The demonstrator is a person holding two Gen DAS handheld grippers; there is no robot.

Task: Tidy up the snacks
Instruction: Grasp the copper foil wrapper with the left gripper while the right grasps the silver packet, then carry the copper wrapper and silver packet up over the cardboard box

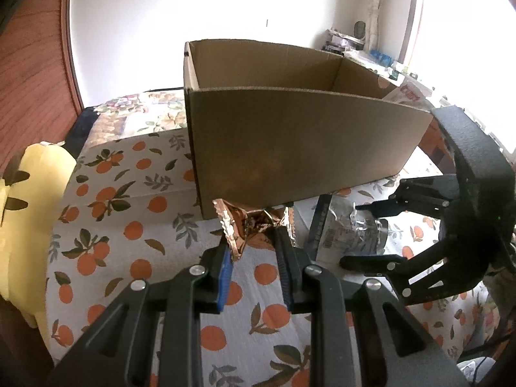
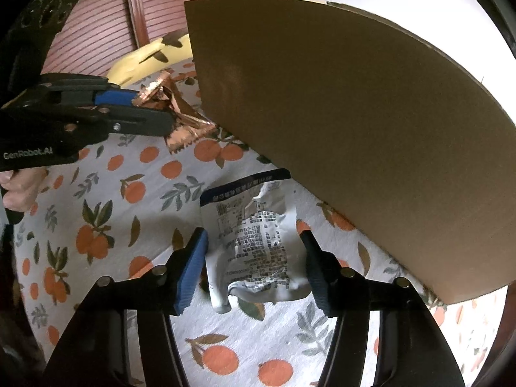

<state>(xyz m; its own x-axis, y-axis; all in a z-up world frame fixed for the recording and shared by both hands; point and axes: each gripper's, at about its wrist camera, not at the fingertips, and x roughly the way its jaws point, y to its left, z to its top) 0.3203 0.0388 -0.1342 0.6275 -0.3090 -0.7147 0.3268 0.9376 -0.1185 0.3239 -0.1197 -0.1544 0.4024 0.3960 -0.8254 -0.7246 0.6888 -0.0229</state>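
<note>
Status on the snack sort: nothing visibly boxed yet. The box (image 1: 290,129) stands open on the orange-print cloth (image 1: 129,225); what I can see of its inside, the upper walls, looks bare, but the floor is hidden from both cams, so I can't rule out items already in there.

My left gripper (image 1: 254,242) is clamped tight on the copper foil pack (image 1: 248,225), crumpled between the pads and held up off the cloth, just in front of the box's near wall. From the right cam it hangs clear of the table, close to the box corner.

My right gripper (image 2: 254,258) straddles the white pack (image 2: 254,242), which lies flat on the cloth right beside the box. The jaws stand partly open; the left pad looks about at the pack's edge and the right one close to it, but I see no squeeze yet, so I call it not gripped.

My read: one snack in hand and ready to go over the rim, one being picked. Both drops are left. A yellow plush (image 1: 35,209) sits at the table's far left, not part of this.
</note>
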